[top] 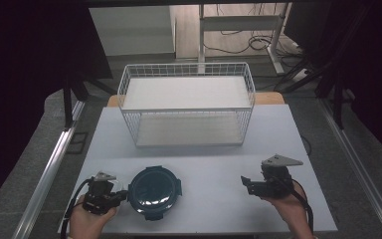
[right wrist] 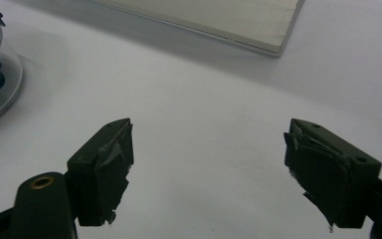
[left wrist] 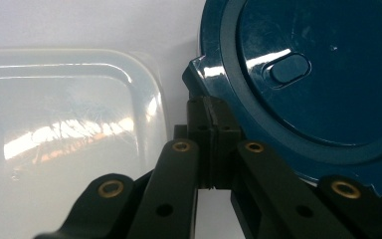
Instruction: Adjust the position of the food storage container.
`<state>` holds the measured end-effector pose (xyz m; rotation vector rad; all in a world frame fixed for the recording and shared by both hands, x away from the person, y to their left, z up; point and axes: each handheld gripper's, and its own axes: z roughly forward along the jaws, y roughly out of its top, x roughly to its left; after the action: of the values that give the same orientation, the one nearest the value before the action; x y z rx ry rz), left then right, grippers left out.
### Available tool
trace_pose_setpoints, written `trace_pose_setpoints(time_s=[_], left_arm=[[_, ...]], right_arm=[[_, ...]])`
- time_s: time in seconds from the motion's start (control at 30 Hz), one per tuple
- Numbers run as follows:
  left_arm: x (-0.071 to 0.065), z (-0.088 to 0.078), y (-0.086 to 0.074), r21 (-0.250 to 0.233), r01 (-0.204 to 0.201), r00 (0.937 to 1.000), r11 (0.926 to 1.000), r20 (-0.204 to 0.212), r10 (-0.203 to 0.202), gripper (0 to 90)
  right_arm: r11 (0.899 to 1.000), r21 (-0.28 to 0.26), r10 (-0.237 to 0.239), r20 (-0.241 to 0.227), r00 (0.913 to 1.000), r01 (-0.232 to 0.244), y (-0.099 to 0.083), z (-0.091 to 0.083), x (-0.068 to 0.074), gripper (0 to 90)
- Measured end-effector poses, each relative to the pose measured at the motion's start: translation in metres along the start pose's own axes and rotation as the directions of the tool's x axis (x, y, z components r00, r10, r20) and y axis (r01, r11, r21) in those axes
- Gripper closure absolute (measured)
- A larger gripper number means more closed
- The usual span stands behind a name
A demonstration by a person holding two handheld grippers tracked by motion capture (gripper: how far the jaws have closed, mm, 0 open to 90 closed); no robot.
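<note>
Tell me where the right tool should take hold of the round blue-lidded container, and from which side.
Grip a latch tab on the blue lid, probably the one on its right edge, coming in level from the right. The lid is broad, flat and round, too wide to span, while the tabs jut out past the rim. The left tool is already shut at the left edge, and the right tool stands open on that free side.

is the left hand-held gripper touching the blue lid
Touching: in the left gripper view the left hand-held gripper has its jaws shut on a tab at the blue lid's edge.
</note>
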<state>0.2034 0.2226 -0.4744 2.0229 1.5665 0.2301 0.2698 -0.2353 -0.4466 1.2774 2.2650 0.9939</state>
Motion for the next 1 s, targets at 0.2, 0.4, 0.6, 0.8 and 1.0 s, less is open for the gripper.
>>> trace_pose_setpoints(time_s=[0.2,0.4,0.6,0.8,1.0], left_arm=[[-0.004,0.003,0.003,0.001,-0.001,1.0,1.0,0.004,0.001,89.7],[-0.013,0.008,0.008,0.003,-0.013,0.9995,0.9999,0.028,0.013,89.8],[-0.02,0.012,0.012,0.006,-0.021,0.9992,0.9998,0.033,0.021,89.8],[-0.026,0.017,0.017,-0.002,-0.02,0.9981,0.9998,0.058,0.02,89.8],[-0.032,0.022,0.021,-0.002,-0.024,0.9965,0.9997,0.079,0.024,89.8]], right_arm=[[1.0,0.002,-0.001,-0.002,1.0,0.001,0.0,0.001,0.001,19.1],[1.0,0.001,0.003,-0.008,1.0,-0.003,0.0,0.002,-0.001,19.1],[1.0,0.0,0.004,-0.008,1.0,-0.004,0.0,0.001,-0.002,19.1],[1.0,0.0,0.004,-0.007,1.0,-0.004,0.0,0.001,-0.002,19.1],[1.0,0.003,0.002,-0.01,1.0,-0.002,0.0,0.002,-0.002,19.1]])
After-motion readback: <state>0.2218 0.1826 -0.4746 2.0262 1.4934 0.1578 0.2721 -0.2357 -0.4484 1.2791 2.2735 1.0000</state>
